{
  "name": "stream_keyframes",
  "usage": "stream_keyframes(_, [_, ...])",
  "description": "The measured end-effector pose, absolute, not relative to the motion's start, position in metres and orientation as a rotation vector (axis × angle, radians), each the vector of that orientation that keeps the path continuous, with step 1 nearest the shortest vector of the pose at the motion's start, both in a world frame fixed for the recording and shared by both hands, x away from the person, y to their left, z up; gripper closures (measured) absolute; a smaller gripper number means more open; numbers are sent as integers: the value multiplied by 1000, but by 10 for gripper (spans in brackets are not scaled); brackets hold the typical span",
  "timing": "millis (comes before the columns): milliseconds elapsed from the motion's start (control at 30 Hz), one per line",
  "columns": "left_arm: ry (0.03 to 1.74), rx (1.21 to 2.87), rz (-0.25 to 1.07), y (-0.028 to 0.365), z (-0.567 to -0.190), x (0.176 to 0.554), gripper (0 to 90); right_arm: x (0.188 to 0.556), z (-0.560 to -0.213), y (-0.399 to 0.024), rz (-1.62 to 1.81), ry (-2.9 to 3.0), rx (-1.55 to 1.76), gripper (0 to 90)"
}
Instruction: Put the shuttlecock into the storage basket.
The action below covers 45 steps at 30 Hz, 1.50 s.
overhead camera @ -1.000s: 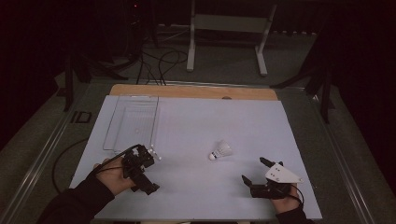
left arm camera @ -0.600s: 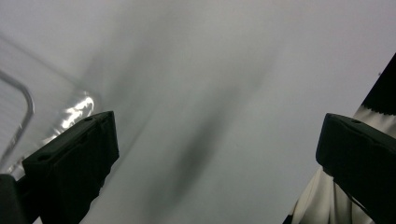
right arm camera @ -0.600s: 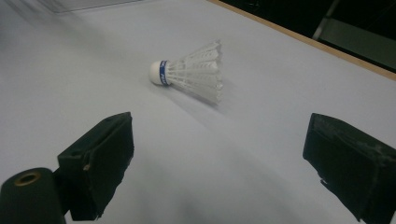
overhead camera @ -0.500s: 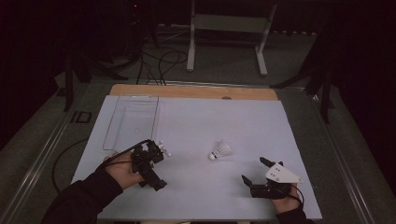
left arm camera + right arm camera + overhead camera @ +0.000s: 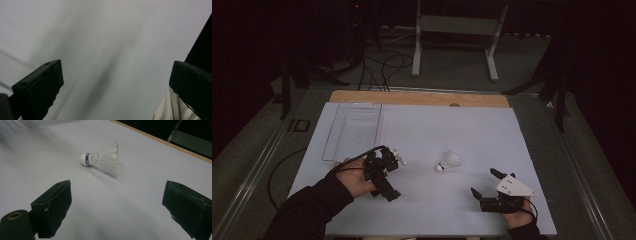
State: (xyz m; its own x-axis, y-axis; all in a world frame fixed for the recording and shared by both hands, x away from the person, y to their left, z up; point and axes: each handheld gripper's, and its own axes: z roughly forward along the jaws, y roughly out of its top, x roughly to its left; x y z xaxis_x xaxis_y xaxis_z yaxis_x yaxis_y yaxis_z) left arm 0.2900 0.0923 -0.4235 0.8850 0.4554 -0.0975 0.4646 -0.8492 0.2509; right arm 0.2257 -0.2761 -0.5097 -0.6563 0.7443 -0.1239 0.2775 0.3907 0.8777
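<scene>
Movement came from the left tool (image 5: 388,175), jaws spread and empty, edging toward the white feathered shuttlecock (image 5: 448,162) lying ahead of the spread, resting right tool (image 5: 484,188) on the white desk (image 5: 452,130).

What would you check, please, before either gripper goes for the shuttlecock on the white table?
1. Shuttlecock lies free on its side, nothing touching it: ok.
2. Right gripper jaws wide open, facing the shuttlecock: ok.
3. Left gripper jaws open, nothing between them: ok.
4. Left gripper aimed at the shuttlecock: not ok, its view is blurred table.
5. Clear tray apart from the shuttlecock: ok.
</scene>
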Motion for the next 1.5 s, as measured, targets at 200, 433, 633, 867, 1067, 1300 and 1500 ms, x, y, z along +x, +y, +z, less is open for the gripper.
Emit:
stream_keyframes(200, [682,2768,-52,83,-420,294,0,226,-510,-276,1215,2144,870,87])
stream_keyframes(433, [646,2776,-54,69,-416,299,0,226,-510,-276,1214,2145,872,87])
stream_keyframes(633, [632,2758,-77,59,-412,306,0,226,-510,-276,1215,2147,873,88])
stream_keyframes(867, [626,2755,-92,44,-413,311,0,226,-510,-276,1220,2150,872,87])
stream_keyframes(1067, [612,2740,-91,34,-410,315,0,226,-510,-276,1221,2149,872,87])
stream_keyframes(1300, [611,2730,-84,23,-409,320,0,226,-510,-276,1227,2150,868,88])
stream_keyframes(1500, [624,2686,-88,15,-407,326,0,226,-510,-276,1226,2150,870,88])
